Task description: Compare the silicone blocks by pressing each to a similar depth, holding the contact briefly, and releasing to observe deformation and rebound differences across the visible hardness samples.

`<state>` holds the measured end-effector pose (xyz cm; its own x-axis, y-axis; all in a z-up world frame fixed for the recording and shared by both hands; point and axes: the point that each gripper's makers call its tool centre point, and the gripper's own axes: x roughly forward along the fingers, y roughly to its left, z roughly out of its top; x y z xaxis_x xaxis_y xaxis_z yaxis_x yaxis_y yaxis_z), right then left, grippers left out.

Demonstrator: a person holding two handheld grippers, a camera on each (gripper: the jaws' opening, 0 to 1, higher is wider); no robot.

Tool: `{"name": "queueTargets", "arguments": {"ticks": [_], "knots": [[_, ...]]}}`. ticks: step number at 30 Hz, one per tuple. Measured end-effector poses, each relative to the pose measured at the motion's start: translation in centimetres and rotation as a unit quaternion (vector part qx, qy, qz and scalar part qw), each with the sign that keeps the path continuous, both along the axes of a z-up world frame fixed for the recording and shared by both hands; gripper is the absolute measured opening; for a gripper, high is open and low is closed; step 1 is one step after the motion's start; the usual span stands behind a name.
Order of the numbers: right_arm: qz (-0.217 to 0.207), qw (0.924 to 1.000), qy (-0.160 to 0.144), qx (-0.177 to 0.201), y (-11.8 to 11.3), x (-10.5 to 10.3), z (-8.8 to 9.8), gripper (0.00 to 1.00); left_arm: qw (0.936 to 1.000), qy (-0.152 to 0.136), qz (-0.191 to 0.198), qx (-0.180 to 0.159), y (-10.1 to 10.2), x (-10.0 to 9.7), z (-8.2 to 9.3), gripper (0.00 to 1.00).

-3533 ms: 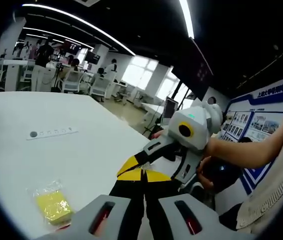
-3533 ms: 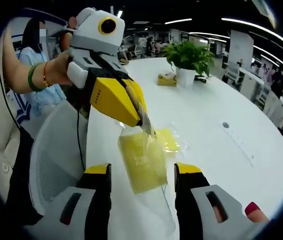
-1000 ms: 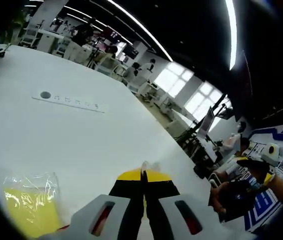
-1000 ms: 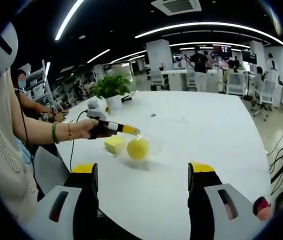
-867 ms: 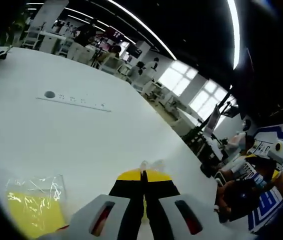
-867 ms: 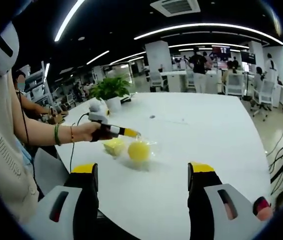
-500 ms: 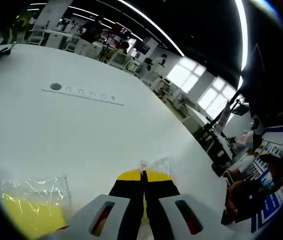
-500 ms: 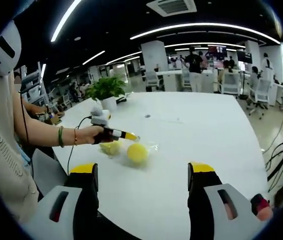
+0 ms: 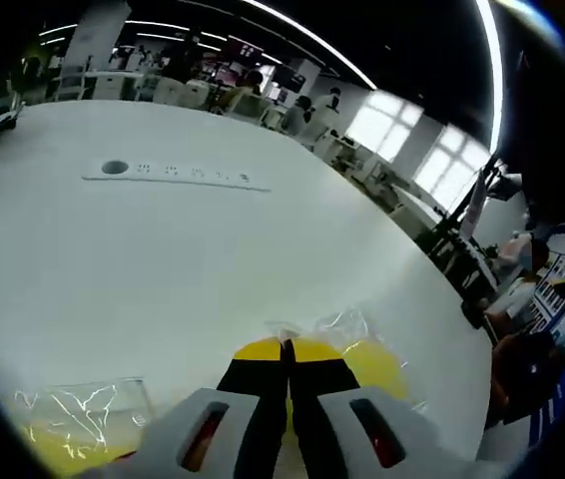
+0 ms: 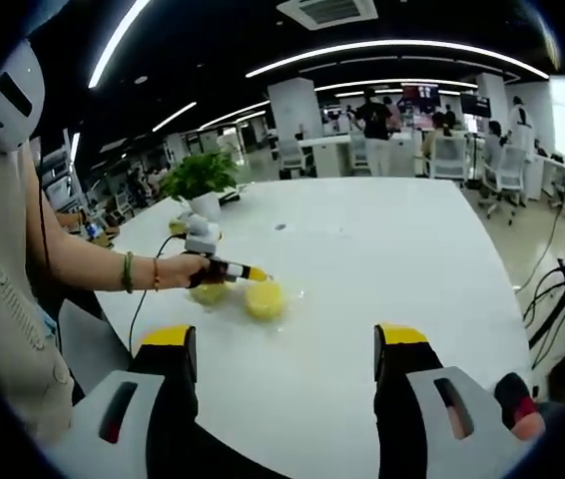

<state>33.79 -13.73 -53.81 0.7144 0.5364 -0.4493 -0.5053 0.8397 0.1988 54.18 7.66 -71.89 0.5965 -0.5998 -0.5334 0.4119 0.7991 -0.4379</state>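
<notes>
Lower left gripper (image 9: 284,351), potted plant (image 10: 199,180) behind.

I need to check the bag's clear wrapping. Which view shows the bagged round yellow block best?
The left gripper view: the round yellow block lies close, its crinkled clear bag plain beside the shut jaws. The right gripper view shows it small and far on the white table.

Bright ceiling strips (image 10: 382,48); fisheye-warped edges

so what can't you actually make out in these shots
- Left gripper view: the bagged yellow block at bottom left is cut off by the edge; the second bagged block is partly behind the shut jaws.
- Right gripper view: both blocks are too small to show deformation, with the left gripper overlapping them.
</notes>
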Motion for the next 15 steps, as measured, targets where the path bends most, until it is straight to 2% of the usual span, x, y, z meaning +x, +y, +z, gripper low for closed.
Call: {"name": "queueTargets", "arguments": {"ticks": [7, 15], "knots": [[0.001, 0.9998, -0.02, 0.001, 0.1, -0.1, 0.8, 0.68, 1.0, -0.002, 0.006, 0.006, 0.3, 0.2, -0.5, 0.0], [-0.001, 0.997, -0.062, 0.046, 1.0, 0.1, 2.8, 0.69, 0.9996, -0.016, 0.002, 0.022, 0.4, 0.4, -0.9, 0.0]]}}
